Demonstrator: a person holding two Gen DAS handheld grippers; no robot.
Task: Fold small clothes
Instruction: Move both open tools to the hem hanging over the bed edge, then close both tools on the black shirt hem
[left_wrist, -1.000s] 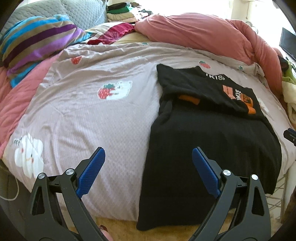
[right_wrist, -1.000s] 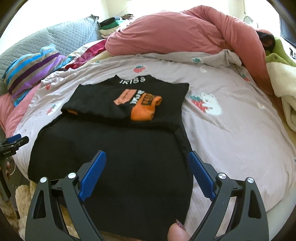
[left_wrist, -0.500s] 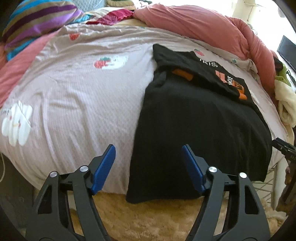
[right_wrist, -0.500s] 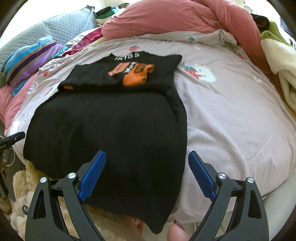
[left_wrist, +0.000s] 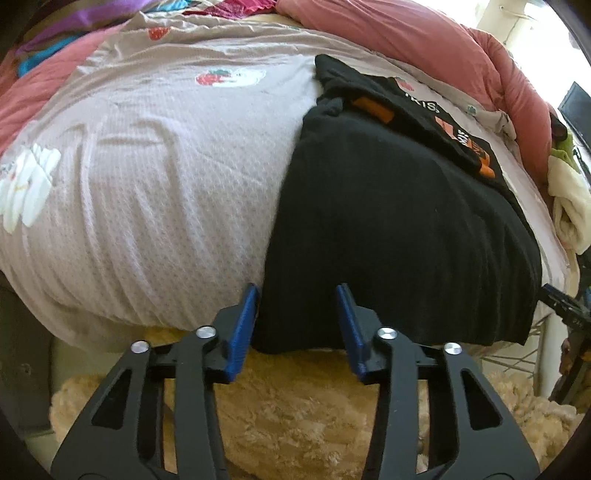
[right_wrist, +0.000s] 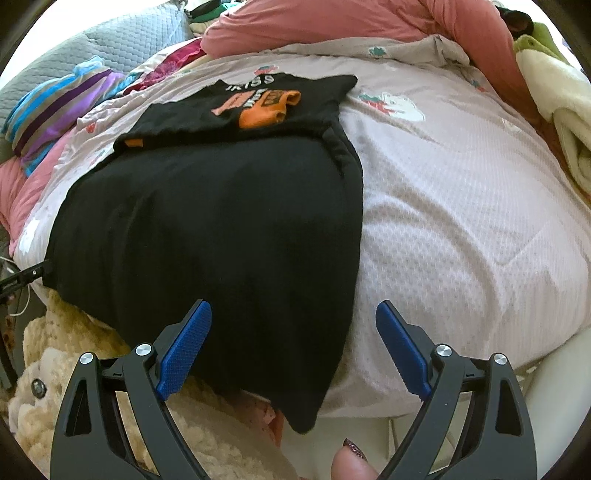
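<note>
The black shirt (right_wrist: 221, 229) has its top folded down; both claws, left (left_wrist: 295, 325) and right (right_wrist: 293, 347), gape apart at its lower hem, which is not yet gripped

Left wrist view: low at bed's near edge, facing up along bed, close on left hem corner of black cotton T-shirt with orange print (left_wrist: 388, 221). Right wrist view: same edge, further right, slightly higher, near right hem corner (right_wrist: 221, 221). Shared: shirt, pale pink strawberry-print bedsheet (left_wrist: 166, 166) (right_wrist: 461, 221), rumpled rose-pink duvet (left_wrist: 406, 33) (right_wrist: 351, 22) behind.
</note>
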